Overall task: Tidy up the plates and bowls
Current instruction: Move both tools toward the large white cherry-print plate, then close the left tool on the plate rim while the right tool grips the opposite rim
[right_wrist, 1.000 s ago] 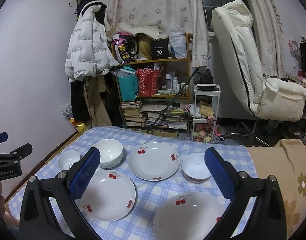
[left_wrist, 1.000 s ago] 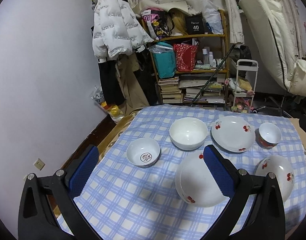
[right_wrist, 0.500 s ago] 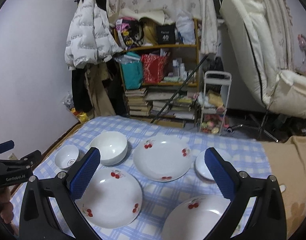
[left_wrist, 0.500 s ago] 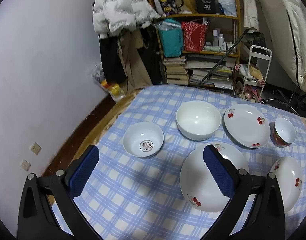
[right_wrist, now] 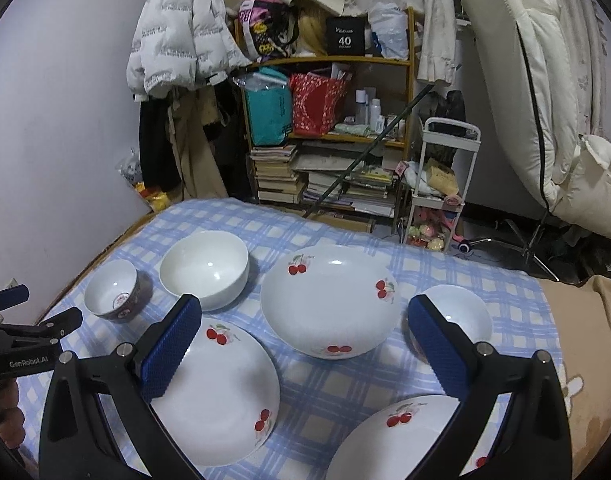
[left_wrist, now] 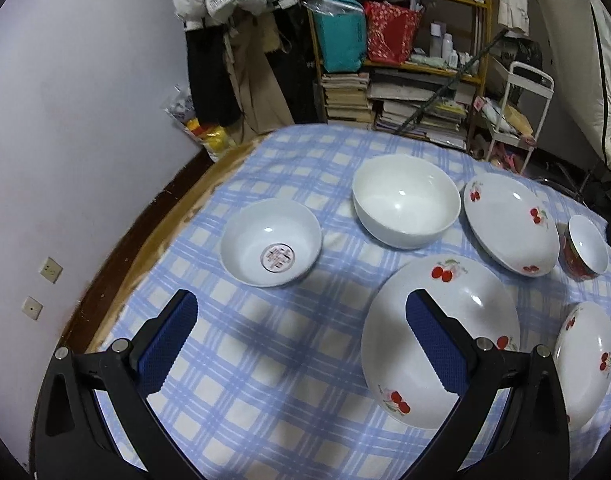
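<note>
Both hand-held grippers lower now, left hand-held gripper (left_wrist: 301,336) open w/ small bowl (left_wrist: 270,253) just ahead

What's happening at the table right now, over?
Left gripper and right gripper: jaws open, holding nothing. Plates and bowls all separate on the tablecloth. Nothing blocking.

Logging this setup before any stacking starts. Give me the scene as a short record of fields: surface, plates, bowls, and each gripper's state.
surface: blue-and-white checked tablecloth
plates: three white cherry-print plates, near-left, far centre, near-right; none stacked
bowls: large plain white bowl; small white bowl with a red emblem inside; small white bowl with a red outside; each stands alone
left gripper: jaws open, holding nothing, above the cloth
right gripper: jaws open, holding nothing, above the plates
</note>
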Motion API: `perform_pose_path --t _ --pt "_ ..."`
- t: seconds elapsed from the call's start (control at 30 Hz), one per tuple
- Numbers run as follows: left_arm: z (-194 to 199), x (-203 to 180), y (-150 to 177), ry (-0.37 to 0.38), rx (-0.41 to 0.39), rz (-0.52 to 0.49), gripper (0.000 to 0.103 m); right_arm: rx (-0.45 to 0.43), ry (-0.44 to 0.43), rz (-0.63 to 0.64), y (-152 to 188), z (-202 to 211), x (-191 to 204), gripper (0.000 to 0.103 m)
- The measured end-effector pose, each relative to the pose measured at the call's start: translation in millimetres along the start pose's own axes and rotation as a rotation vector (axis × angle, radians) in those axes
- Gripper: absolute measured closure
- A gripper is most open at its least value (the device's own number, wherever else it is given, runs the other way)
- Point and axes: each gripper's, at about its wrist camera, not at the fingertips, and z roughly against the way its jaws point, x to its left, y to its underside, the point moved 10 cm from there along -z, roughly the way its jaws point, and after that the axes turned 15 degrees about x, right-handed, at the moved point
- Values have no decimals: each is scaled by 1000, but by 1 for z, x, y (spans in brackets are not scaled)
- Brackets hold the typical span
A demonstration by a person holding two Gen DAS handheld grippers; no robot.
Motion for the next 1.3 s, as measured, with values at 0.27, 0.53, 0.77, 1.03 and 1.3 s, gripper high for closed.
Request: perform_pose_path --t 0.27,0.53,0.77,1.03,1.3 --pt "-28 -22 11 23 78 -39 1 69 -22 24 7 -32 8 0" --pt "-57 -26 16 -11 148 -41 1 169 -21 40 22 -68 10 5" --pt "-85 -20 27 -58 238 -31 1 286 -50 65 45 -103 17 18" --pt "-110 -24 39 -17 339 -25 1 385 -75 62 64 -124 19 34" --pt "-120 -22 41 7 366 -14 16 445 -118 43 74 -137 21 70"
